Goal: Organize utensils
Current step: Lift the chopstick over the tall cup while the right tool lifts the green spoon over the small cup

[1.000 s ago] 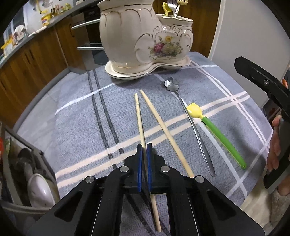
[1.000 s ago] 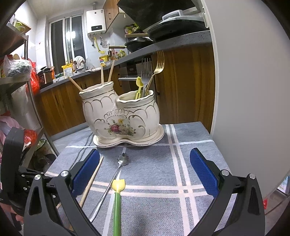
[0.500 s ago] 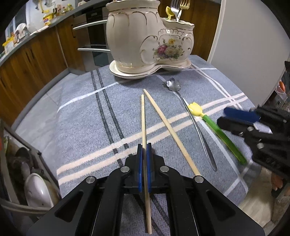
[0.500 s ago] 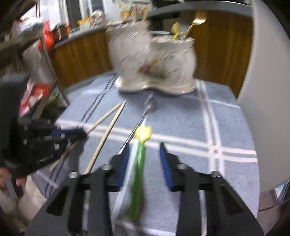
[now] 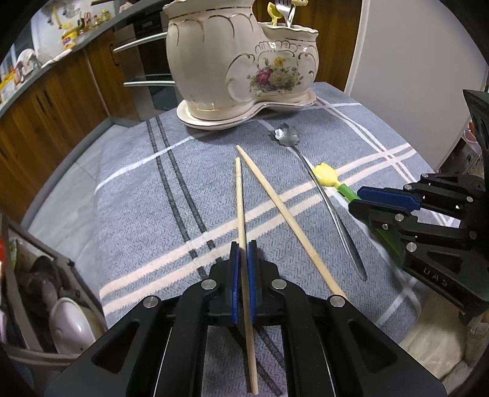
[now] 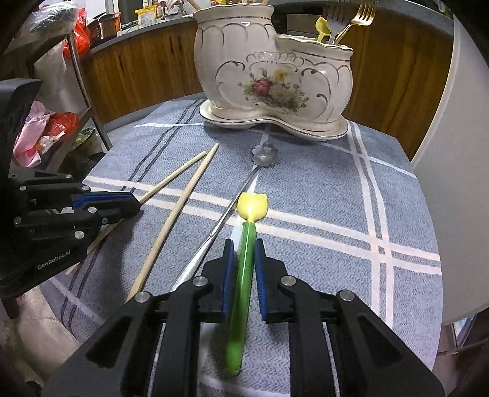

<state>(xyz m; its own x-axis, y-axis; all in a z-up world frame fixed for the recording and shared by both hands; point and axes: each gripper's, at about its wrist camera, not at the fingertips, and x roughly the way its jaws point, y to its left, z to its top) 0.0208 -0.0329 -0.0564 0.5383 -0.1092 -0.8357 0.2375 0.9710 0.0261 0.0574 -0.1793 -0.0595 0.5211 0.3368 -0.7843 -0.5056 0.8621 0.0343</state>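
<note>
My left gripper [image 5: 243, 247] is shut on a wooden chopstick [image 5: 240, 195] that lies on the grey-blue cloth; the same gripper [image 6: 134, 204] shows in the right wrist view. A second chopstick [image 5: 275, 201] lies loose beside it. My right gripper [image 6: 243, 244] is closing on the green handle of a yellow tulip-headed spoon [image 6: 248, 241], its blue pads against the handle. Left of it lies a metal spoon [image 6: 264, 152] with a flower-shaped bowl. The cream floral ceramic holder [image 6: 275, 70] stands at the back of the table.
Forks [image 6: 354, 15] and a yellow utensil stand in the holder's right pot. Wooden cabinets [image 5: 55, 100] run behind. A white panel [image 6: 452, 183] borders the table's right side. A rack with dishes [image 5: 61, 311] sits low on the left.
My right gripper came down from wide open and closed around the green handle. It now shows at the right of the left wrist view. The left gripper kept its grip on the chopstick.
</note>
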